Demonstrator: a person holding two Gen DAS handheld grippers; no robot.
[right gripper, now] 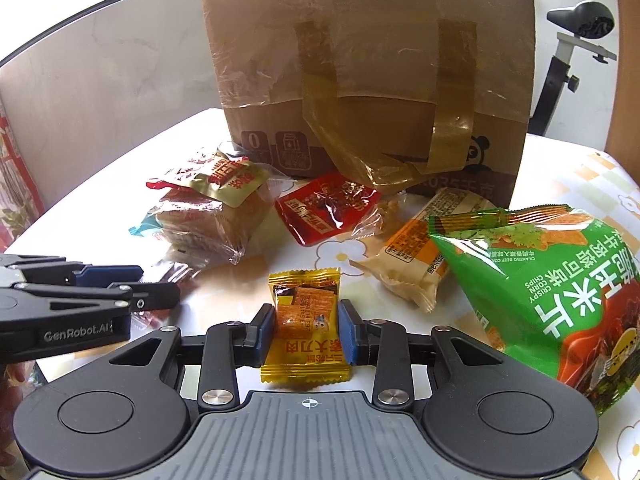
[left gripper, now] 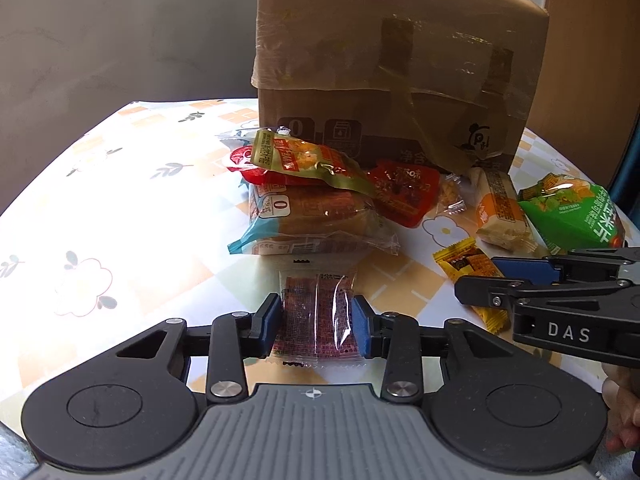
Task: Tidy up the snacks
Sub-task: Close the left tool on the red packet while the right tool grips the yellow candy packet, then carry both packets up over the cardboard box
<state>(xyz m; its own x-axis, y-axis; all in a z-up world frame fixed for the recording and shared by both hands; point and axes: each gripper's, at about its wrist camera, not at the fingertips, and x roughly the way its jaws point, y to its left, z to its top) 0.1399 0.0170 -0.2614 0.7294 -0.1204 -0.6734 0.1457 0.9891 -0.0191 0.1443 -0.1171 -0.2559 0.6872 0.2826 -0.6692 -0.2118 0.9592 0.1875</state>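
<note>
My left gripper is shut on a small clear packet with red print, its blue pads pressing both sides, low over the table. My right gripper is shut on a small yellow snack packet; it also shows at the right of the left wrist view, with the yellow packet in it. Ahead lie a wrapped bread pack with a green-and-red sachet on top, a red sachet, an orange-and-white biscuit pack and a green chips bag.
A tall taped cardboard box stands at the back of the table behind the snacks. The table has a floral checked cloth. A grey wall is behind on the left. An exercise bike seat is at far right.
</note>
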